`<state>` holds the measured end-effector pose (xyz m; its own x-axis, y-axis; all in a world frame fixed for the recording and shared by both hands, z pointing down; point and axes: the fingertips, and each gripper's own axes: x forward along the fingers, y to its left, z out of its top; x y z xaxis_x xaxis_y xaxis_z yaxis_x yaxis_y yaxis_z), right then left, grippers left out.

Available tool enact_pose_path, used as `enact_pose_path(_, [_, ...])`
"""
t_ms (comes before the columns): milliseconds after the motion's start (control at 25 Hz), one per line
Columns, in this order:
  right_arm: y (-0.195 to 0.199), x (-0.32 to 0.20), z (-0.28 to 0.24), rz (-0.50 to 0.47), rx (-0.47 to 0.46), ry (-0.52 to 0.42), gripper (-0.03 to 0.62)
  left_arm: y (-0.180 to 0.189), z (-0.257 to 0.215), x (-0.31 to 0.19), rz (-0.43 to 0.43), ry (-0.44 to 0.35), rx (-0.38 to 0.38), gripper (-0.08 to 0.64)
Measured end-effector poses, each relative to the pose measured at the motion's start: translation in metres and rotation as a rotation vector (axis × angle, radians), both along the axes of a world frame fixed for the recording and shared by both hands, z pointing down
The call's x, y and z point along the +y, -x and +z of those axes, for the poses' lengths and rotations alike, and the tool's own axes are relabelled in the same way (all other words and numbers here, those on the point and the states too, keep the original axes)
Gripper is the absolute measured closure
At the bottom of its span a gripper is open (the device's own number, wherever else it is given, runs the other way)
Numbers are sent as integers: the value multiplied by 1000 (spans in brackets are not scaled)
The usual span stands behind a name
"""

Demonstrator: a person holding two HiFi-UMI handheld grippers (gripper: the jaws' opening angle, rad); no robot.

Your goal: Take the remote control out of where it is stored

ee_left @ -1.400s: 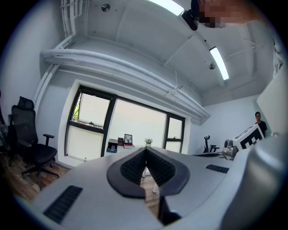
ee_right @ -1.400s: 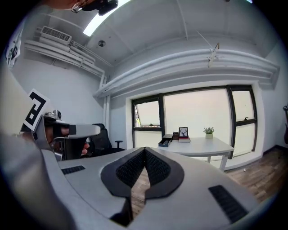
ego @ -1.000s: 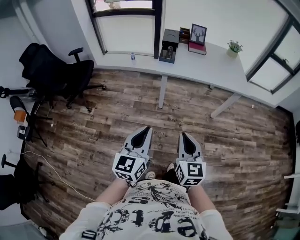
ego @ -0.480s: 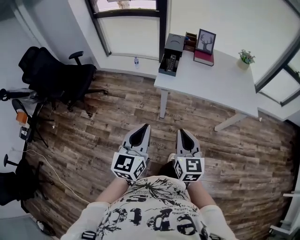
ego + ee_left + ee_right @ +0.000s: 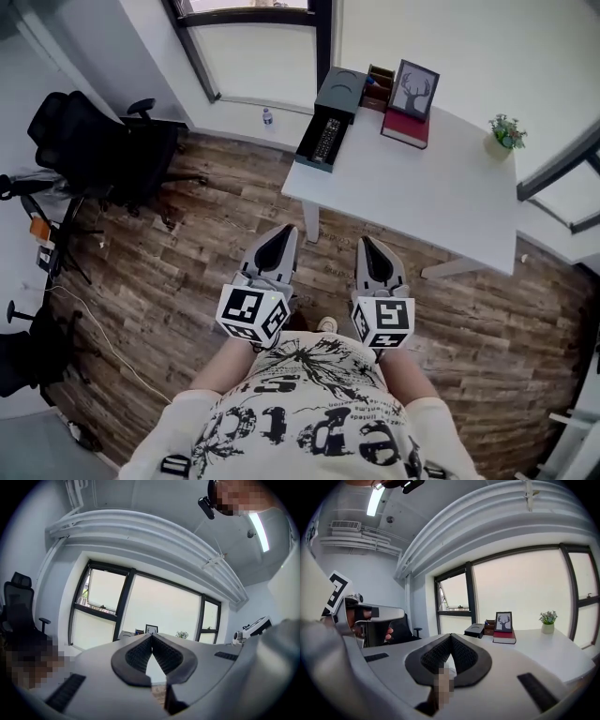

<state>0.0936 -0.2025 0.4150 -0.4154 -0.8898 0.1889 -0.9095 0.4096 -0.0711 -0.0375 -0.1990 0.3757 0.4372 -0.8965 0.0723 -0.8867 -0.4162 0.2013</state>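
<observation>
**A:** Head view. We find the remote control lying in the open tray of the storage box, on the desk's far left corner. Nothing is taken out yet.

**B:** The left gripper and the right gripper both hang short of the desk's near edge.

**A:** Left gripper view. The jaws are pressed together and empty.

**B:** Right gripper view. The jaws are likewise pressed together on nothing, with the box well beyond them on the desk. We judge that reach, grasp and lift all remain.
</observation>
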Motion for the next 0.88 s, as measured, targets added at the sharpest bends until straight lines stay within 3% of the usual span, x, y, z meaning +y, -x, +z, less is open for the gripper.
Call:
enact_pose_path(360, [-24, -86, 4, 73, -11, -10, 591, -11, 23, -101, 28, 65, 16, 550])
enact_pose_path(640, [-21, -184, 4, 183, 9, 8, 591, -4, 42, -215, 121, 109, -18, 549])
enact_pose_path(880, [-9, -256, 16, 247, 10, 59, 591, -5, 81, -293, 234, 224, -83, 549])
